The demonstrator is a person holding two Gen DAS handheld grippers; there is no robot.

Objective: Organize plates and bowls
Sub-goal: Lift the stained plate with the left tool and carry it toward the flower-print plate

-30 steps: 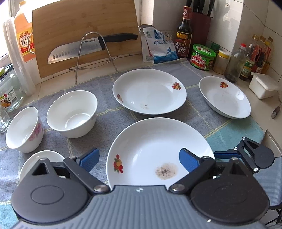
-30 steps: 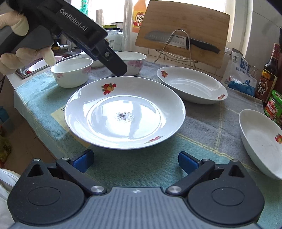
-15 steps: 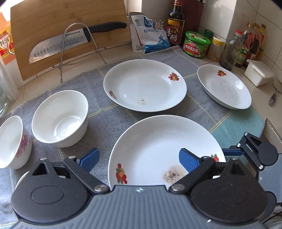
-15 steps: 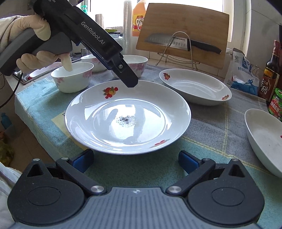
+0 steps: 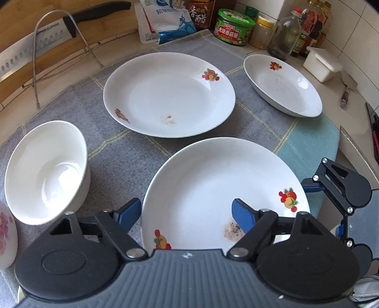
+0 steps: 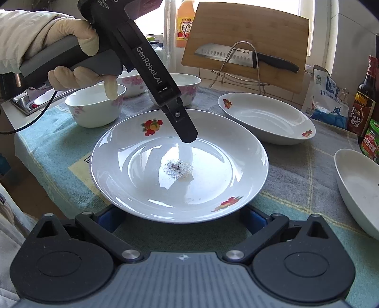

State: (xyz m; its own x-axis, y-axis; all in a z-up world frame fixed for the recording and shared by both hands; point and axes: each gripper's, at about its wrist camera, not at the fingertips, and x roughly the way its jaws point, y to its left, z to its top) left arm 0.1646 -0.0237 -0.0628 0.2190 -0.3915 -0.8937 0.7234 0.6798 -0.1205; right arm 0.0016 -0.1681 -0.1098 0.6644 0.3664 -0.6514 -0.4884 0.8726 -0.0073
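A white plate (image 5: 213, 184) with fruit prints and a crumb stain lies nearest on the grey-blue cloth. My left gripper (image 5: 184, 213) points steeply down over it, jaws closing. One pad is outside the rim and the other over the plate's inside, and neither presses on it. From the right wrist, one of its fingers (image 6: 184, 128) hangs just above that plate (image 6: 154, 189). My right gripper (image 6: 180, 216) is open at the plate's near rim, which covers its pads. Two more plates (image 5: 168, 94) (image 5: 281, 85) lie behind. A white bowl (image 5: 45, 170) and a floral bowl (image 5: 6, 232) stand left.
A cutting board (image 6: 248, 35) with a knife (image 6: 232, 55) on a wire rack leans at the back. A salt bag (image 5: 163, 21), a green-lidded jar (image 5: 234, 30), bottles (image 5: 284, 35) and a white box (image 5: 322, 64) line the wall. The counter edge (image 6: 30, 165) drops off on the left.
My left gripper came down and forward over the near plate, tilted more steeply, and its jaws narrowed. The plate's near rim now reaches over the right gripper's pads.
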